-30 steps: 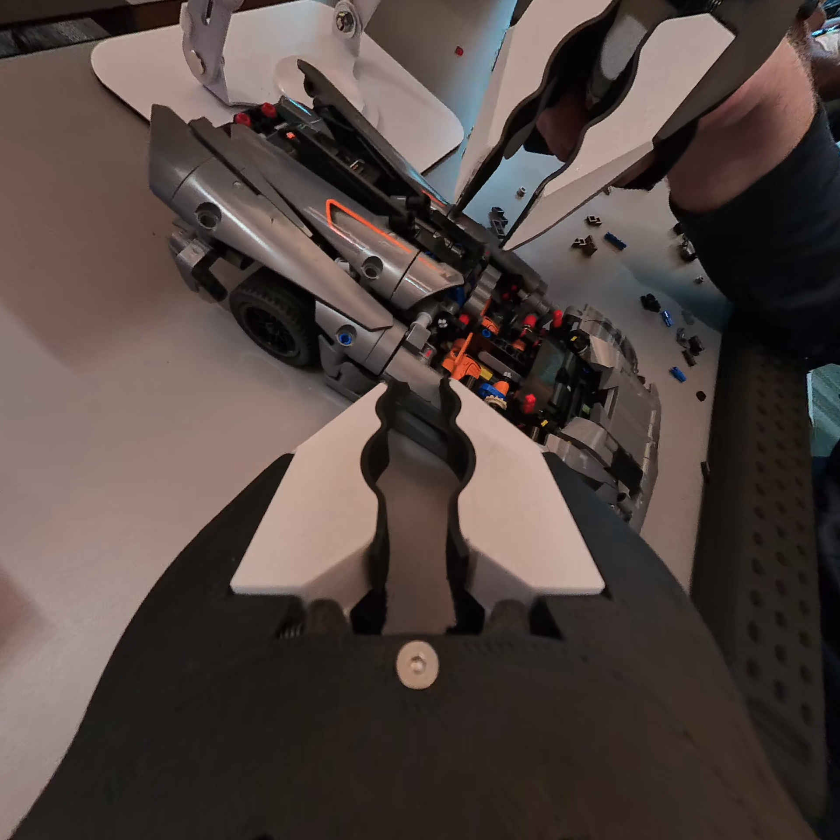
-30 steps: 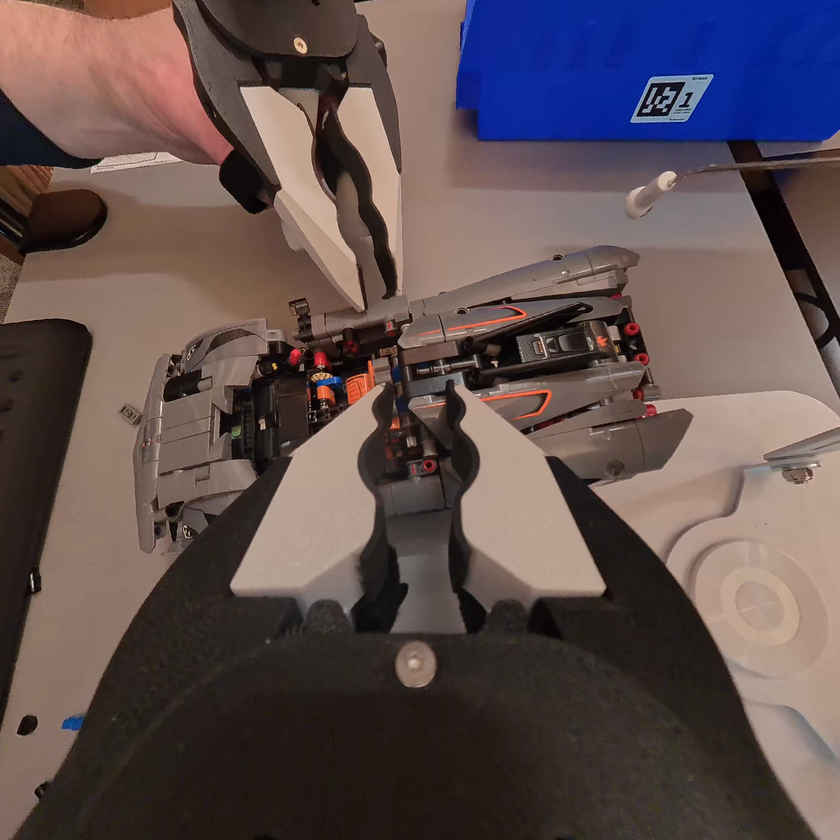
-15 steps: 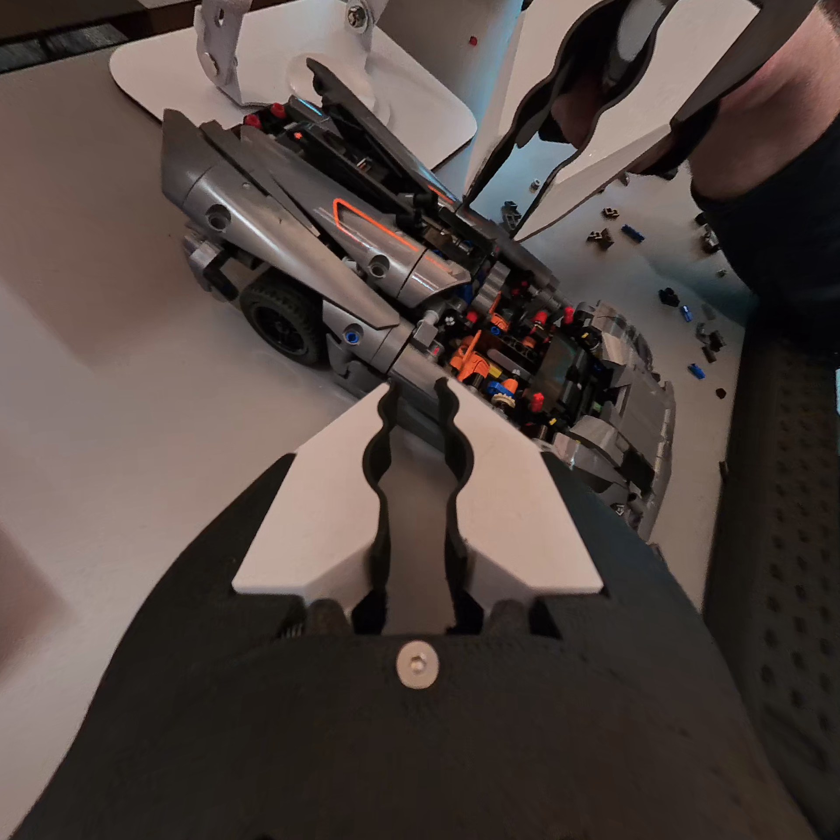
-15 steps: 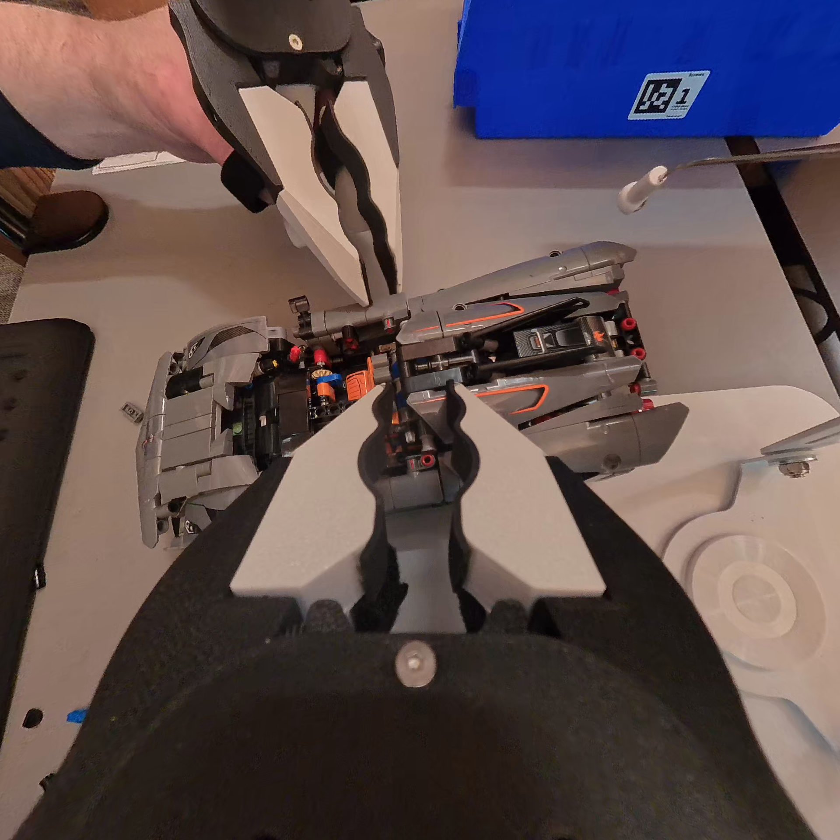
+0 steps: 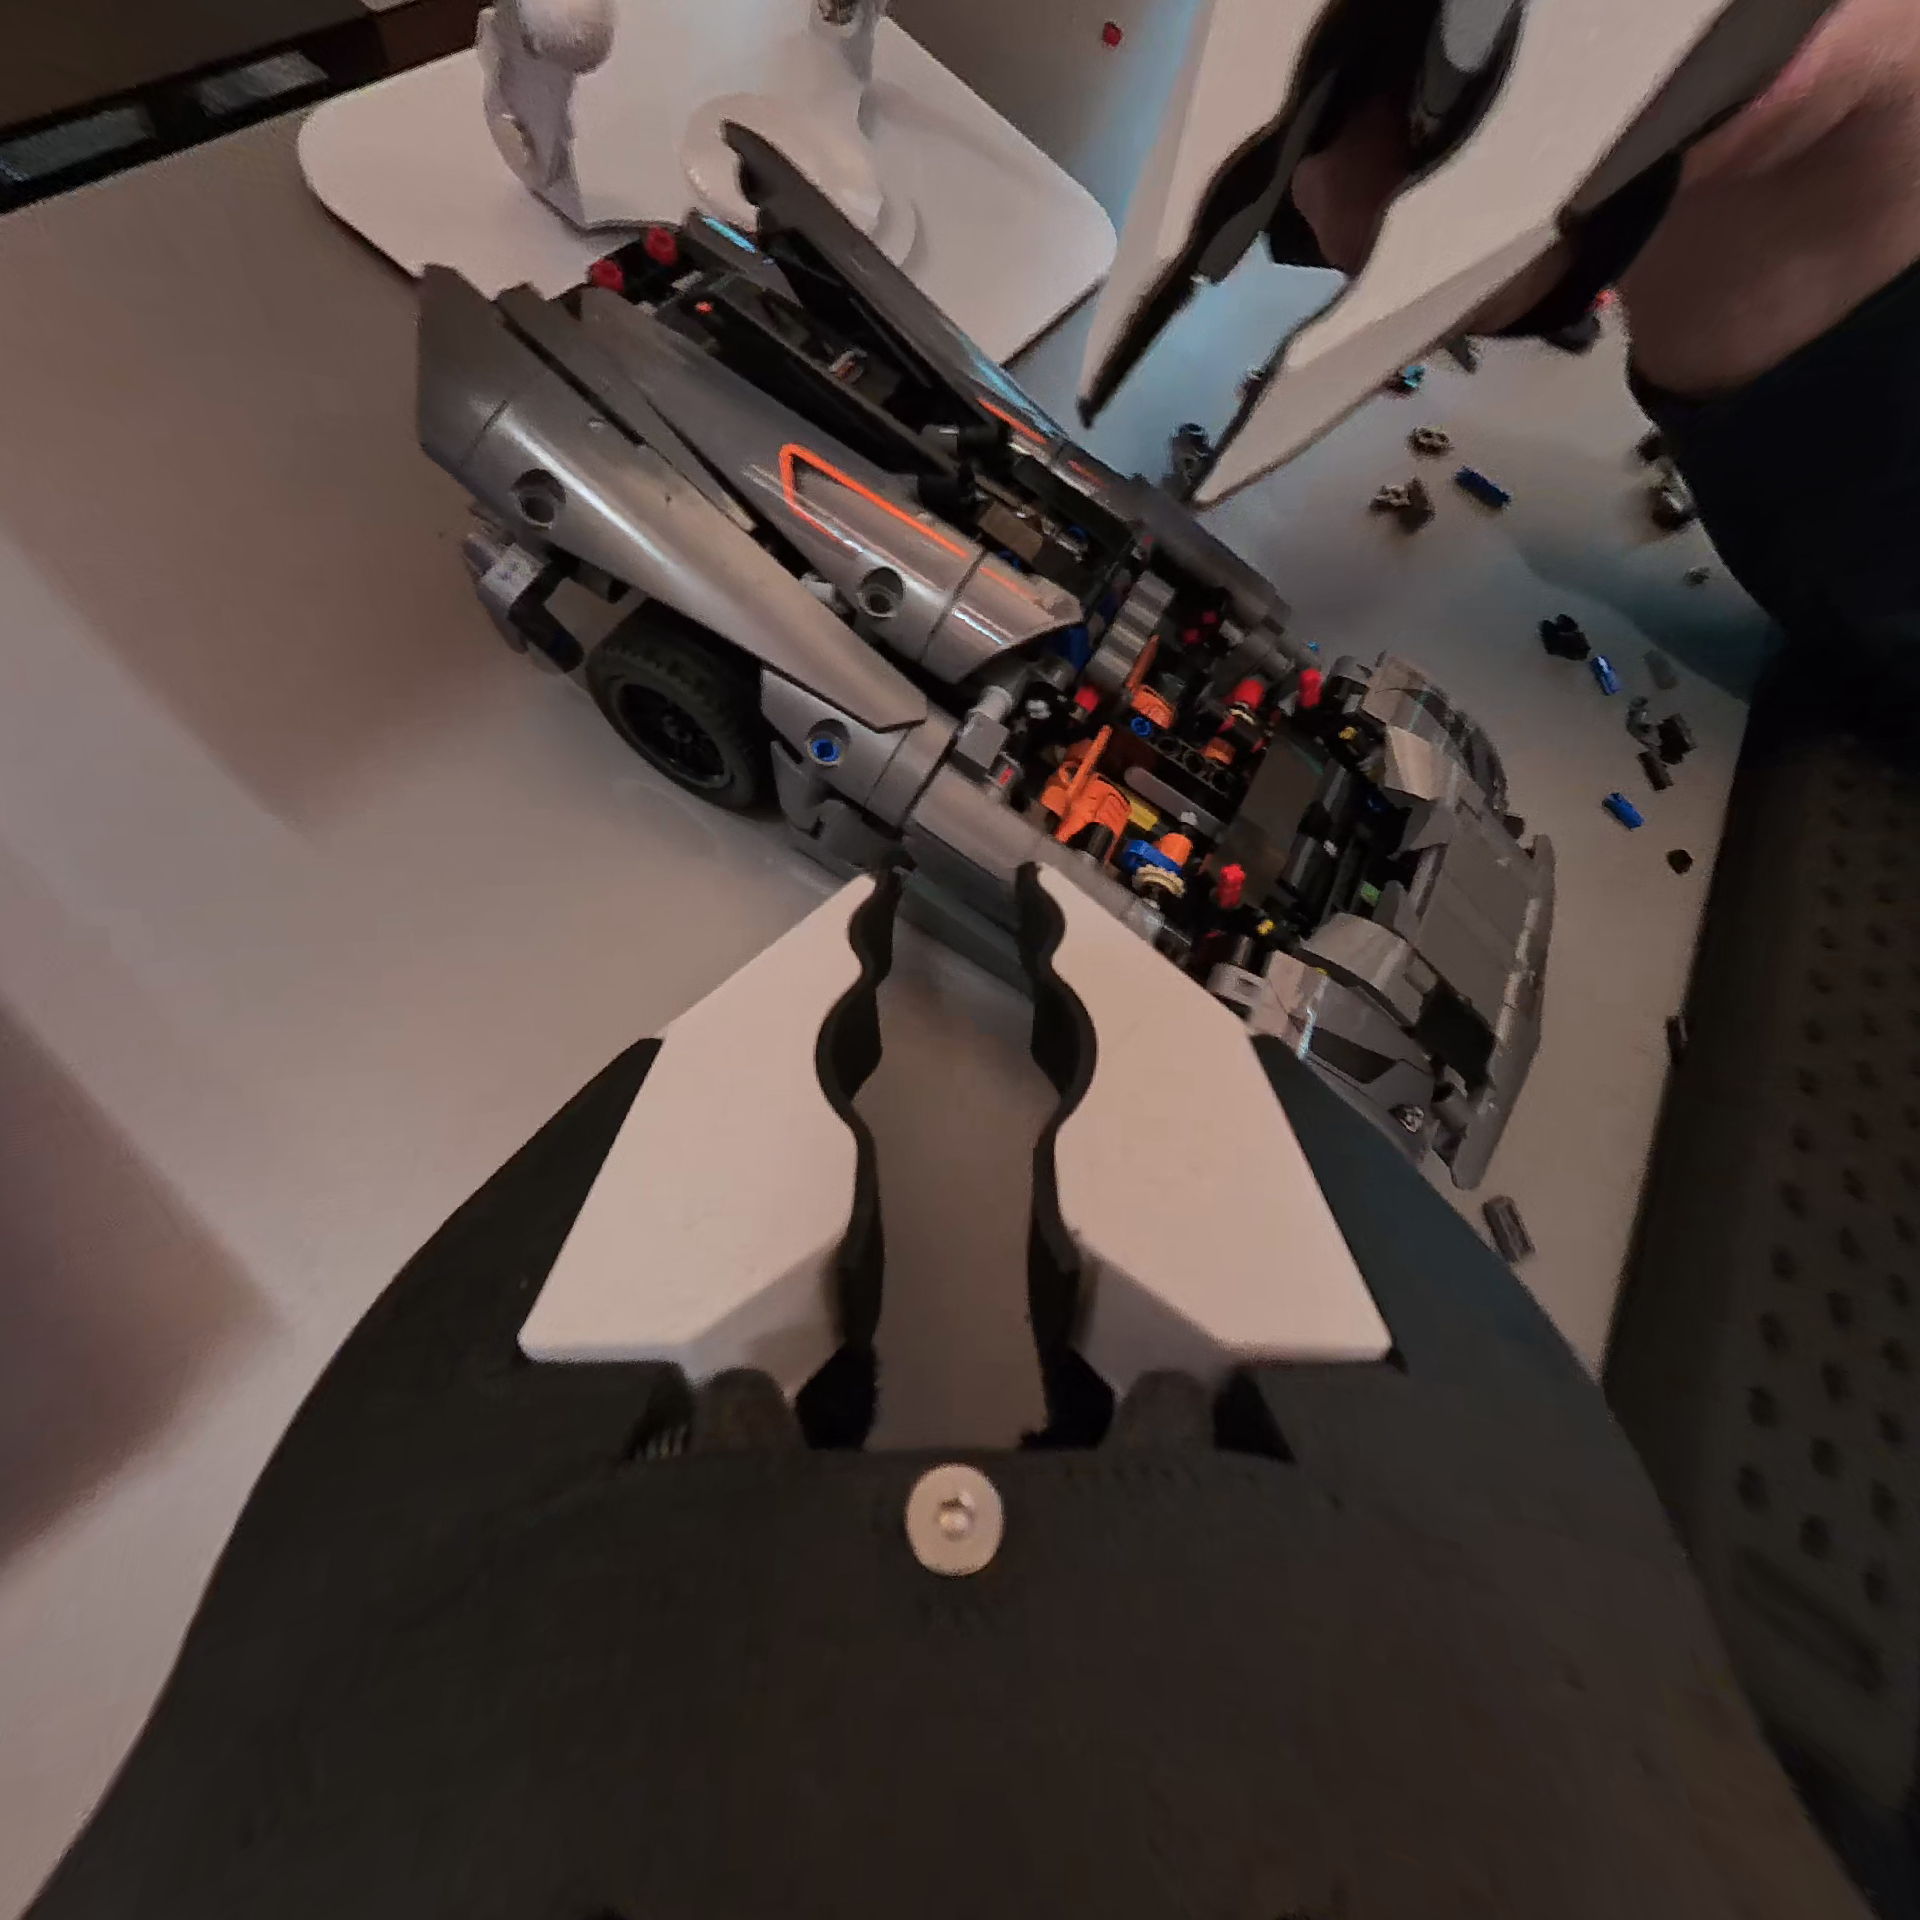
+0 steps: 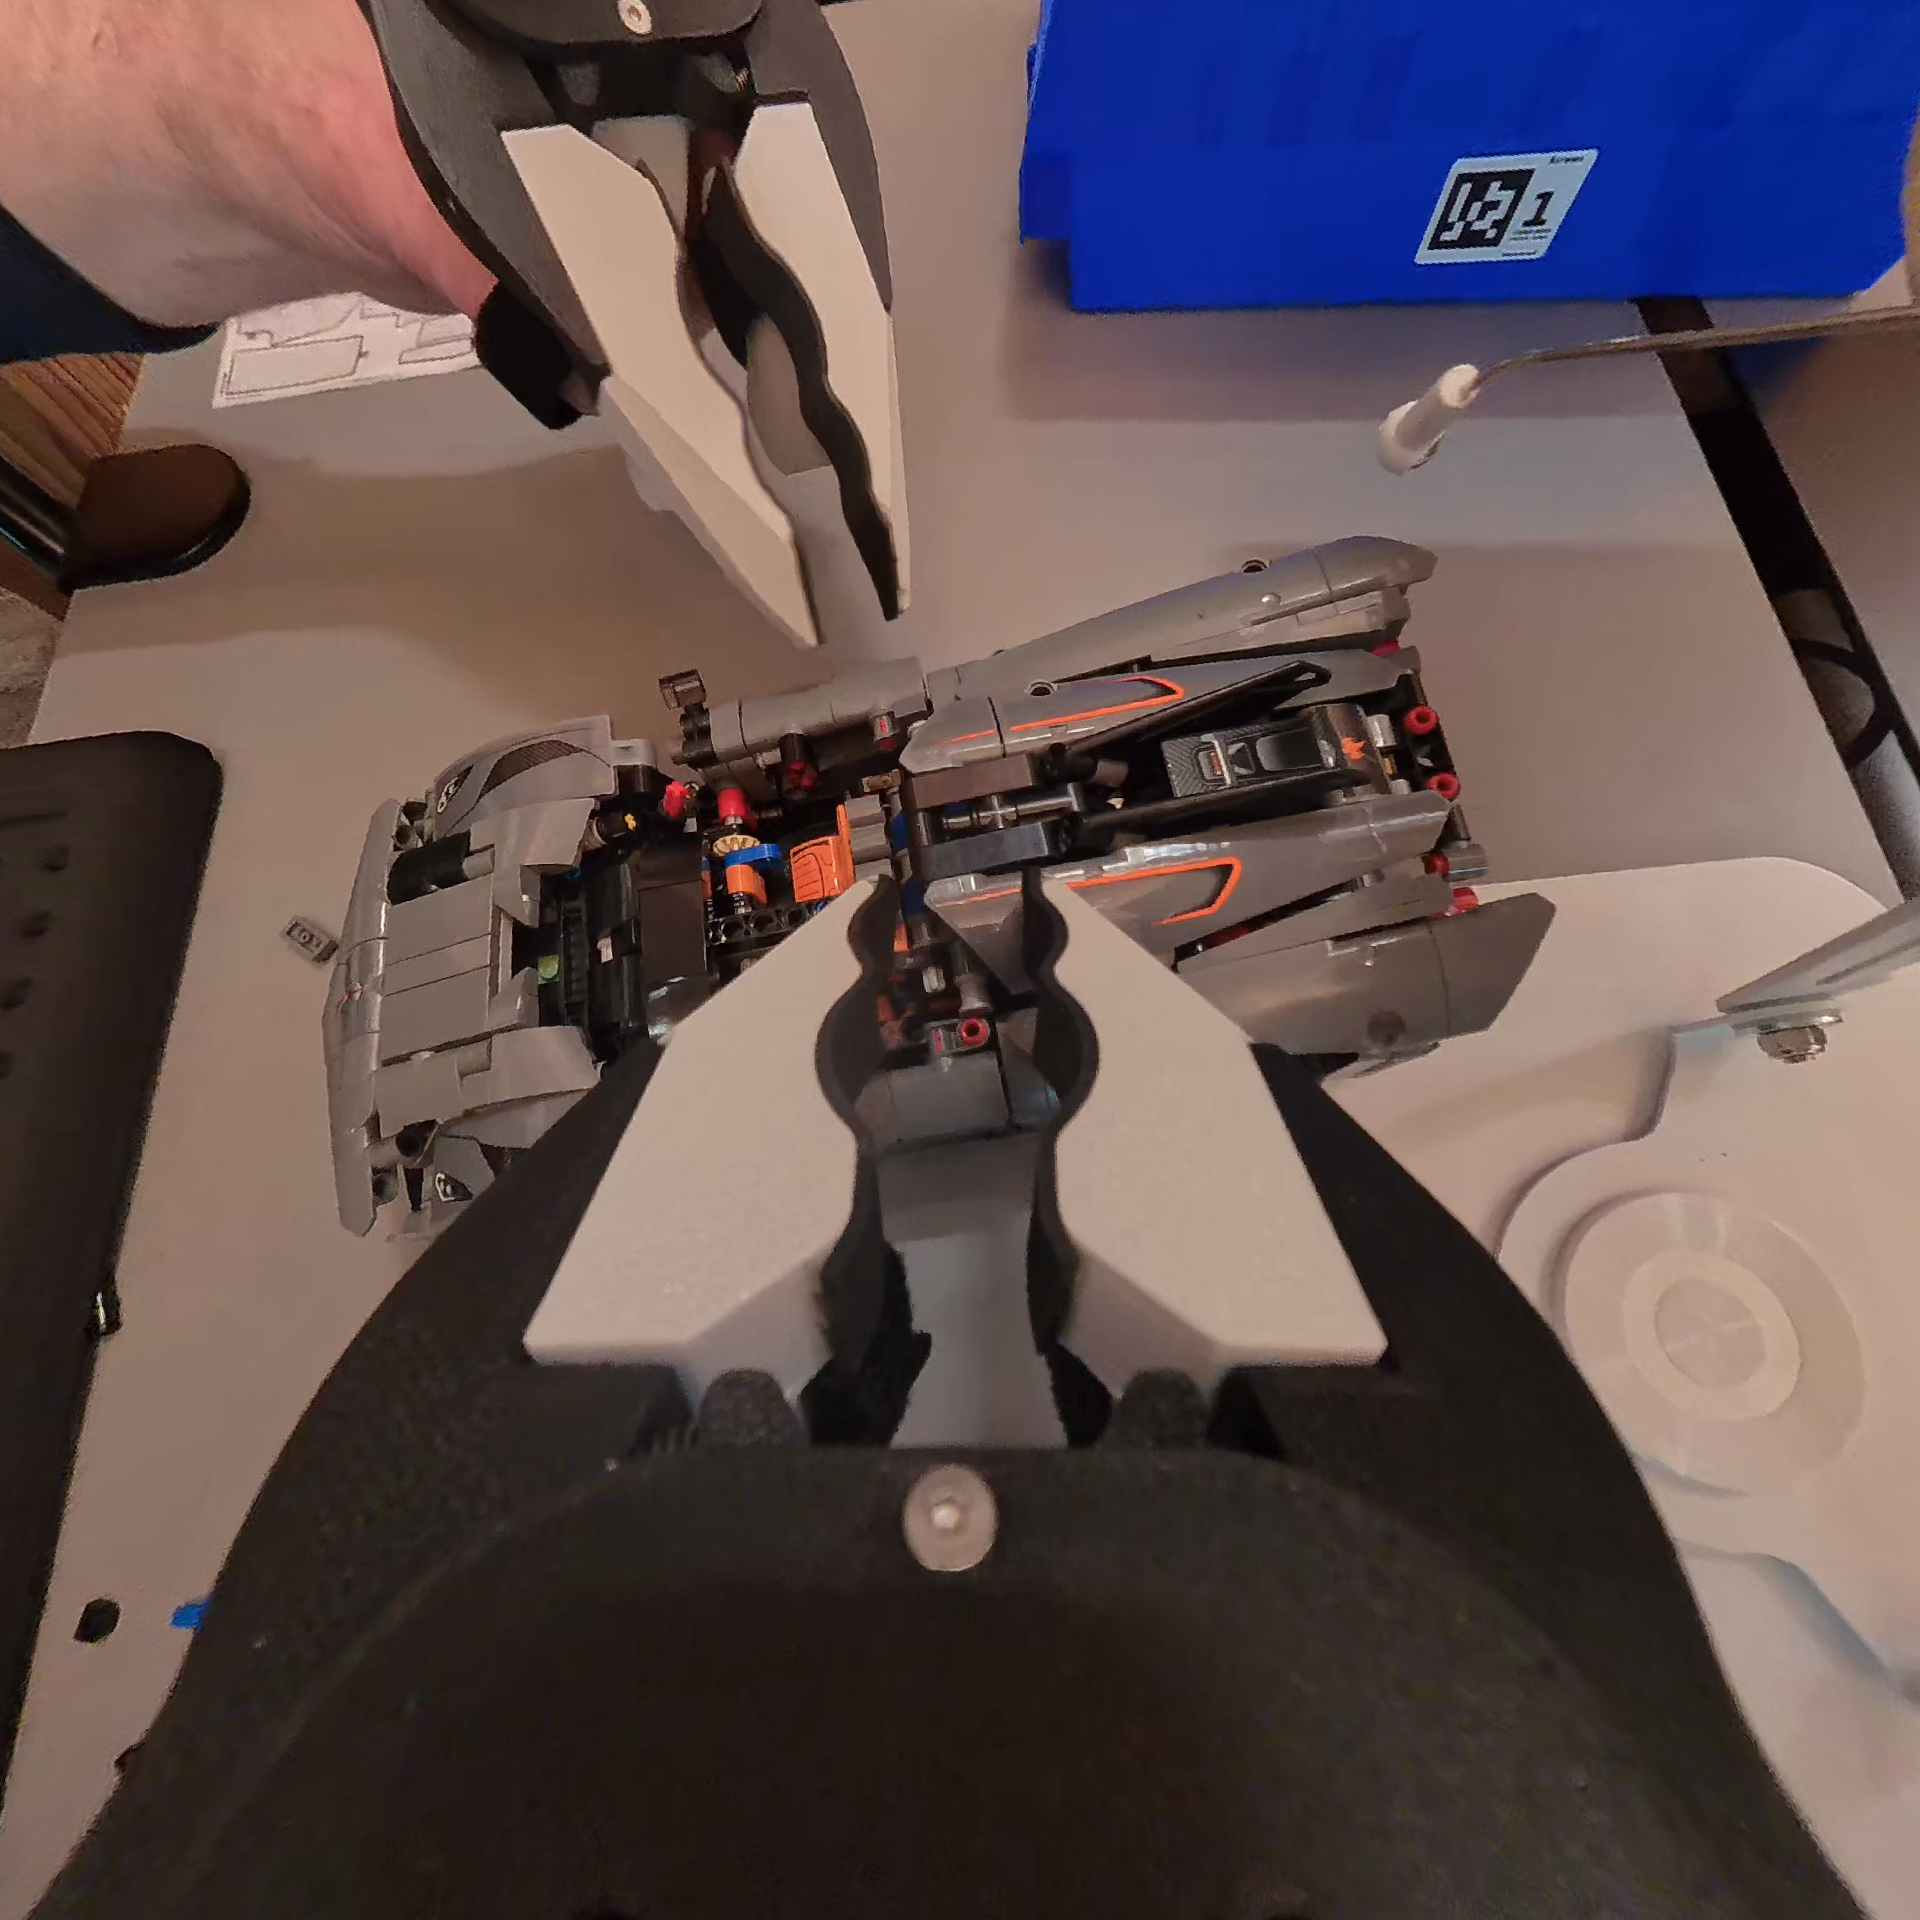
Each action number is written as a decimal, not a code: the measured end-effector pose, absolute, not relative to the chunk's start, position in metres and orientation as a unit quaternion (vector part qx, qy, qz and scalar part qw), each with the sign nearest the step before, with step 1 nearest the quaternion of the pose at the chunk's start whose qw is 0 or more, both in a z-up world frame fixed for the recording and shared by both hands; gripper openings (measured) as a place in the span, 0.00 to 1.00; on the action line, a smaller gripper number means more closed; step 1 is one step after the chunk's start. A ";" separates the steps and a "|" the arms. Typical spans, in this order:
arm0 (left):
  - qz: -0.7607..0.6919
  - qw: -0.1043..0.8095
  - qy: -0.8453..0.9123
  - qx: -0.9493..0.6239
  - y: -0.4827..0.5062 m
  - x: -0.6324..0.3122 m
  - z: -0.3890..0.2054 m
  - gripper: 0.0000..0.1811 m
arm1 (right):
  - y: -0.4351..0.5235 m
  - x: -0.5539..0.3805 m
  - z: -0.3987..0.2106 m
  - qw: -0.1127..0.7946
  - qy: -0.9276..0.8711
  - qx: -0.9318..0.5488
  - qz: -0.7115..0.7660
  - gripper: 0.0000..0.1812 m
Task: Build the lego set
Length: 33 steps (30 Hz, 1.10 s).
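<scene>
Pale grey worktop (image 6: 1091, 457) under warm indoor light, with a blue bin (image 6: 1455, 135) at the far edge, a white stand base (image 6: 1704, 1278) toward the right edge and a black perforated mat (image 6: 73, 997) along the left edge. Grey lego car (image 6: 1039, 831) with orange accents near the middle of the worktop, lying crosswise, nose toward the mat, tail overlapping the white base. Bare surface between car and bin; a printed sheet (image 6: 332, 353) near the far left corner. In the left wrist view, loose small pieces (image 5: 1600, 675) scattered on the worktop beyond the car's nose, beside the mat. Left claw (image 6: 847, 613) hanging tips-down just above the car's far side rail, fingers slightly apart, nothing between them, a small gap to the model; gripped by a person's hand (image 6: 208, 177). Right claw (image 6: 951, 899) over the near side of the car's middle, fingers apart, grey and black car parts visible in the gap; contact with the model impossible to tell. Seen from the left wrist view, right claw (image 5: 1143, 447) above the raised rear panels, tips clear of them.
</scene>
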State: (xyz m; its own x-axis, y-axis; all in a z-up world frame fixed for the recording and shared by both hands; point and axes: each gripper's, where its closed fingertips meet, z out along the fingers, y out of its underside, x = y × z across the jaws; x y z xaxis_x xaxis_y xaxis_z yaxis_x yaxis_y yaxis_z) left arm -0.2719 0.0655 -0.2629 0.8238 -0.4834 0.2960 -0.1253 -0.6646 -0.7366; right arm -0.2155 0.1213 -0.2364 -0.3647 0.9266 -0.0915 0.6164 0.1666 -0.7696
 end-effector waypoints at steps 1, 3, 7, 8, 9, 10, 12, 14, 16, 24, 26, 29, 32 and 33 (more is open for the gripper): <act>-0.246 0.368 0.185 -0.877 0.062 -0.270 -0.261 0.13 | 0.122 -0.215 -0.236 0.207 -0.735 -0.525 0.376 0.12; -0.243 0.363 0.209 -0.875 0.058 -0.267 -0.259 0.13 | 0.123 -0.214 -0.236 0.207 -0.735 -0.526 0.375 0.12; -0.223 0.358 0.238 -0.875 0.051 -0.272 -0.256 0.13 | 0.124 -0.214 -0.234 0.207 -0.734 -0.526 0.376 0.12; -0.219 0.362 0.236 -0.875 0.051 -0.276 -0.254 0.13 | 0.123 -0.214 -0.234 0.208 -0.734 -0.526 0.376 0.12; -0.219 0.369 0.233 -0.873 0.052 -0.278 -0.252 0.14 | 0.123 -0.214 -0.233 0.209 -0.735 -0.525 0.376 0.12; -0.224 0.375 0.230 -0.869 0.052 -0.279 -0.249 0.14 | 0.122 -0.214 -0.232 0.210 -0.735 -0.524 0.375 0.12; -0.224 0.390 0.224 -0.865 0.054 -0.283 -0.243 0.17 | 0.122 -0.214 -0.228 0.217 -0.735 -0.522 0.374 0.13; -0.220 0.402 0.226 -0.859 0.056 -0.284 -0.236 0.19 | 0.122 -0.214 -0.219 0.230 -0.735 -0.518 0.372 0.13; -0.212 0.414 0.229 -0.855 0.057 -0.283 -0.226 0.21 | 0.124 -0.213 -0.206 0.252 -0.734 -0.515 0.365 0.13; -0.178 0.471 0.257 -0.825 0.057 -0.276 -0.172 0.12 | 0.118 -0.200 -0.149 0.331 -0.723 -0.504 0.339 0.13; -0.171 0.462 0.262 -0.830 0.056 -0.277 -0.172 0.13 | 0.117 -0.197 -0.150 0.332 -0.721 -0.511 0.331 0.13; -0.175 0.444 0.260 -0.839 0.054 -0.276 -0.176 0.16 | 0.113 -0.195 -0.169 0.315 -0.720 -0.530 0.317 0.14; -0.141 0.415 0.275 -0.856 0.053 -0.279 -0.187 0.15 | 0.112 -0.191 -0.197 0.302 -0.716 -0.553 0.301 0.15; -0.143 0.410 0.280 -0.856 0.052 -0.276 -0.188 0.15 | 0.110 -0.189 -0.205 0.296 -0.711 -0.560 0.304 0.15</act>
State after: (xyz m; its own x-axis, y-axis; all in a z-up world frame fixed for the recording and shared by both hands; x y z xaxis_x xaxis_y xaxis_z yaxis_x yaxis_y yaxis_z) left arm -0.2760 0.0520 -0.1879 0.8026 -0.5963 0.0163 -0.3616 -0.5081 -0.7817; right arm -0.1891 0.1102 -0.2051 -0.1969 0.9771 0.0809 0.6173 0.1877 -0.7640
